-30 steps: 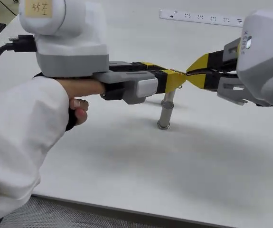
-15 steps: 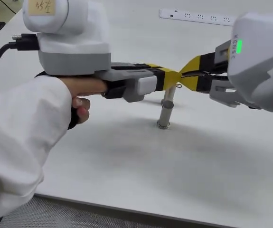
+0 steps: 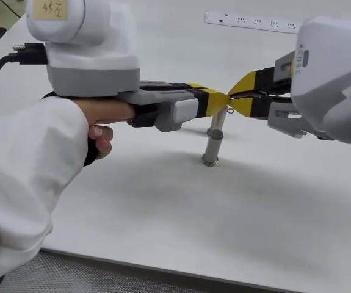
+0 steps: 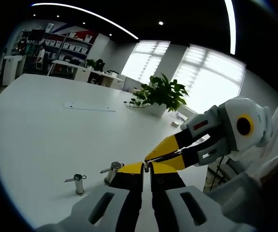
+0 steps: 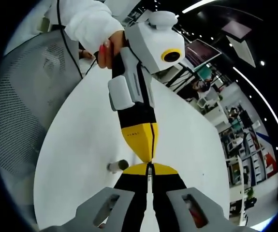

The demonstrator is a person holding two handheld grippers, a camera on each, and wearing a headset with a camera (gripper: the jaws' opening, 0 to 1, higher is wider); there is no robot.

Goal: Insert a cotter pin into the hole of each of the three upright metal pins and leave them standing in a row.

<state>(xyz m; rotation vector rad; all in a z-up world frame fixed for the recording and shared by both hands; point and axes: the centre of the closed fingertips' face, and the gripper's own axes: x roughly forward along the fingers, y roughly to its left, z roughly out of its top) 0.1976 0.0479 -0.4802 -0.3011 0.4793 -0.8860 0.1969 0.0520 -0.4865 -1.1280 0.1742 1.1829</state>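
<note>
Cotter pin (image 5: 150, 170): above metal pin (image 3: 214, 143), between meeting tips.
Sticker (image 3: 49, 9): handwriting, illegible.
Left gripper (image 3: 221, 101): jaws pressed together.
Right gripper (image 3: 236, 102): jaws pinching cotter pin.

The left gripper (image 3: 223, 101) and right gripper (image 3: 232, 101) meet tip to tip just above the pins (image 3: 212, 146), barring approach from above. The desk (image 3: 163, 207) around them is free; a power strip (image 3: 257, 23) lies well behind.
</note>
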